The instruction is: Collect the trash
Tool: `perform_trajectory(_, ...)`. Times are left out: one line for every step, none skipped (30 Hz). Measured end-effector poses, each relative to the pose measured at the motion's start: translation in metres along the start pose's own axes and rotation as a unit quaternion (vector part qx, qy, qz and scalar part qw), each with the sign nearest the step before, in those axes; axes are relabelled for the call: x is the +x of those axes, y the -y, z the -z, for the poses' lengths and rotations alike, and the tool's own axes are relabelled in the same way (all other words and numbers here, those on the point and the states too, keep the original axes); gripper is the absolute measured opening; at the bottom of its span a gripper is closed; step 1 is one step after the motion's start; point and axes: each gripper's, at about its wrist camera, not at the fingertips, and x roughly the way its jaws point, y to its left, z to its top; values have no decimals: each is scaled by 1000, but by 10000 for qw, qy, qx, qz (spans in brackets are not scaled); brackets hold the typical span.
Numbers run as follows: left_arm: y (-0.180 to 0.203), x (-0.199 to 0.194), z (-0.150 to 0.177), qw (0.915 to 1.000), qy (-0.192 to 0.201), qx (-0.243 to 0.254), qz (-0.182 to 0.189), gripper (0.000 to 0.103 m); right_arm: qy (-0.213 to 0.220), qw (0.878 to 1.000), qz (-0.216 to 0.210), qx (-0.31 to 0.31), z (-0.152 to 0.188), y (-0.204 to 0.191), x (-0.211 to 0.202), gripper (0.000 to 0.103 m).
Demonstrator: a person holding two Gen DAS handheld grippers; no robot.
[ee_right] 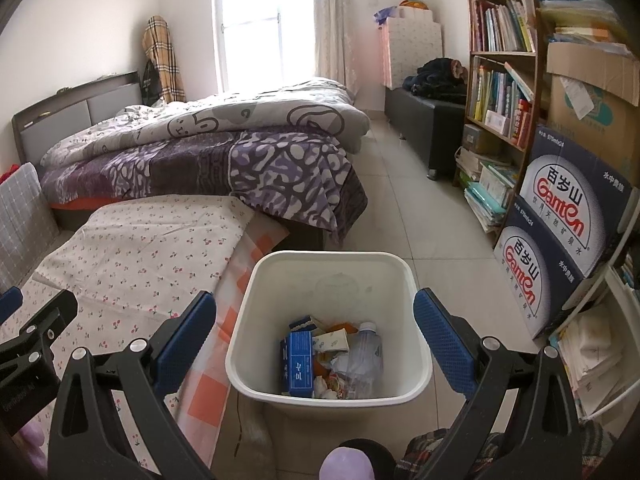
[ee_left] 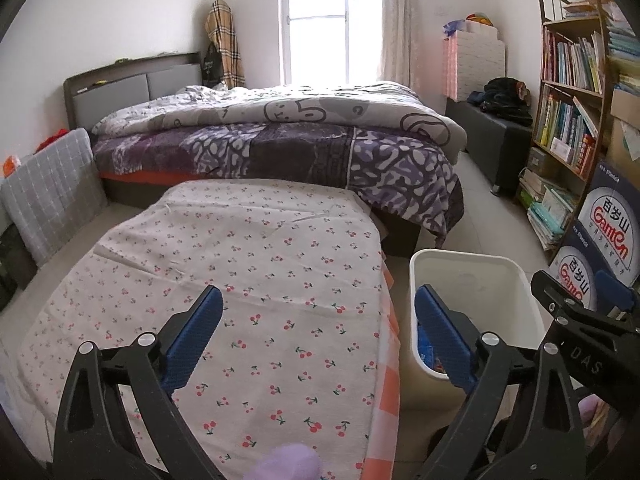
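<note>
Both claws gape empty, the right claw (ee_right: 314,334) above the white bin (ee_right: 256,280) of trash, the left claw (ee_left: 318,330) over the cherry-print cloth (ee_left: 256,248).

We hold the left gripper (ee_left: 318,344) and right gripper (ee_right: 316,344) level, side by side, jaws spread wide, gripping nothing.

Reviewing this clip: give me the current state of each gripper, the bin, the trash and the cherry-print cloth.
left gripper: open, empty, over the cloth
right gripper: open, empty, above the bin
trash bin: upright, lidless, partly filled
blue box: inside the bin
plastic bottle: inside the bin
cherry-print cloth: spread flat, nothing on it
</note>
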Motion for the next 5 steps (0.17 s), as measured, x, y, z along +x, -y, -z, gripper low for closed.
perform_trajectory(0, -1, 0, 10000, 2, -11, -16, 96, 0, 10000, 0, 3, 0, 0, -1, 96)
perform_trajectory(0, -1, -1, 10000, 5, -32, -19, 96, 9, 10000, 1, 6, 0, 0, 0, 96)
perform_trajectory(-1, -2, 0, 10000, 11, -58, -15, 96, 11, 10000, 1, 6, 0, 0, 0, 96)
perform_trajectory(-1, -2, -1, 10000, 9, -66, -22, 96, 17, 10000, 2, 12, 0, 0, 0, 96)
perform_trajectory(-2, -1, -2, 10000, 5, -74, -30, 96, 18, 10000, 1, 16, 1, 0, 0, 96)
